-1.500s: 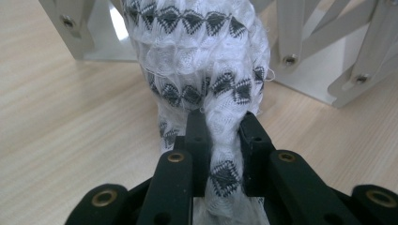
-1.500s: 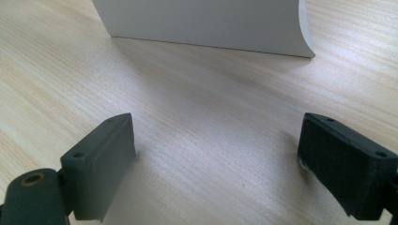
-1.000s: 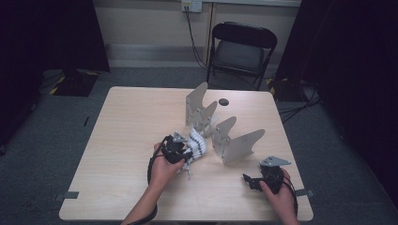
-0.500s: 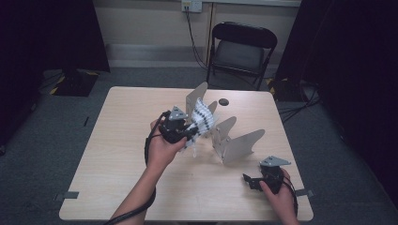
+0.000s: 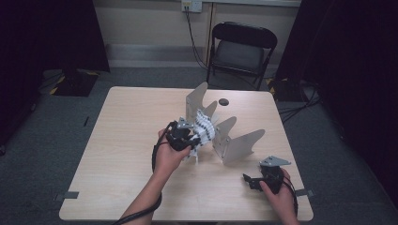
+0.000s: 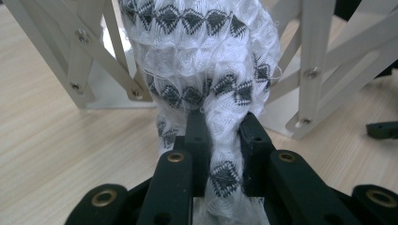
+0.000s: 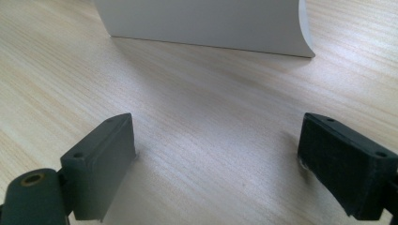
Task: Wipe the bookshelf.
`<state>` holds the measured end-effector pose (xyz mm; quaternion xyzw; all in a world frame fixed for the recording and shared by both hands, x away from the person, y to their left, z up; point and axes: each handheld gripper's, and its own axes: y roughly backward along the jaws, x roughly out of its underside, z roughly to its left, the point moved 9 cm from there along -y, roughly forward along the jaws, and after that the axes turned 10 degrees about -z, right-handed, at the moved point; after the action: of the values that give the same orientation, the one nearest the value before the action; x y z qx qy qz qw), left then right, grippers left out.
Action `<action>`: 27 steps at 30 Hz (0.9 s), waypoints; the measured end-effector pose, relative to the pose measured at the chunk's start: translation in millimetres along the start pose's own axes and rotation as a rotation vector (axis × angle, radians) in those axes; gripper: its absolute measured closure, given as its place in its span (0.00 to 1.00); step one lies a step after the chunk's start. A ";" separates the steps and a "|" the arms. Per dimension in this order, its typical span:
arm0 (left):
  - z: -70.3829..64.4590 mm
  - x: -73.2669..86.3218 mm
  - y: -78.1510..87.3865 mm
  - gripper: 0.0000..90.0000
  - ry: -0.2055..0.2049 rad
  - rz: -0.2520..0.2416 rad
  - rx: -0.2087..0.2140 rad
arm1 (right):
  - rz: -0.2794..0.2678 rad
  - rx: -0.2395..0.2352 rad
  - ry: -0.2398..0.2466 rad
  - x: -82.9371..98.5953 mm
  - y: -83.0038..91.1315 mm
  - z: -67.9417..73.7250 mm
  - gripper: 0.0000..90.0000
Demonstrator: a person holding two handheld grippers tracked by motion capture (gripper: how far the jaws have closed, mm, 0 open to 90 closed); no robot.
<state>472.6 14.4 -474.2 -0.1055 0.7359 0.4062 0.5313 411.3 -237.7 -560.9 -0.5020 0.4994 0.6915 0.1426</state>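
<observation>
— Since a second ago I've carried the patterned cloth (image 6: 206,79) up against the folding rack (image 5: 220,126); left gripper (image 5: 185,136) jaws clamp it.

— Risk?

— It could snag the rack's slats. Right gripper (image 5: 256,180) rests gaping on the bench (image 5: 117,140).

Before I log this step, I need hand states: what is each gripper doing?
Left gripper: closed on the patterned cloth at the metal rack.
Right gripper: open, holding nothing, over the table.
</observation>
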 end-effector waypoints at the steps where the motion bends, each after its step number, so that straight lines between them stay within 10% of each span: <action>1: 0.5 3.5 -1.1 0.86 -0.002 0.009 0.002 | 0.000 0.000 0.000 0.0 0.0 0.0 0.12; 17: -4.7 60.7 -18.2 0.86 0.038 0.093 0.014 | 0.000 0.000 0.000 0.0 0.0 0.0 0.12; 27: -3.8 59.4 -2.4 0.86 0.033 0.092 0.017 | 0.000 0.001 0.000 0.0 0.0 0.1 0.12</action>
<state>446.8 26.5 -526.5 -0.0738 0.7522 0.4221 0.5006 411.2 -237.7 -560.9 -0.5020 0.4996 0.6914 0.1428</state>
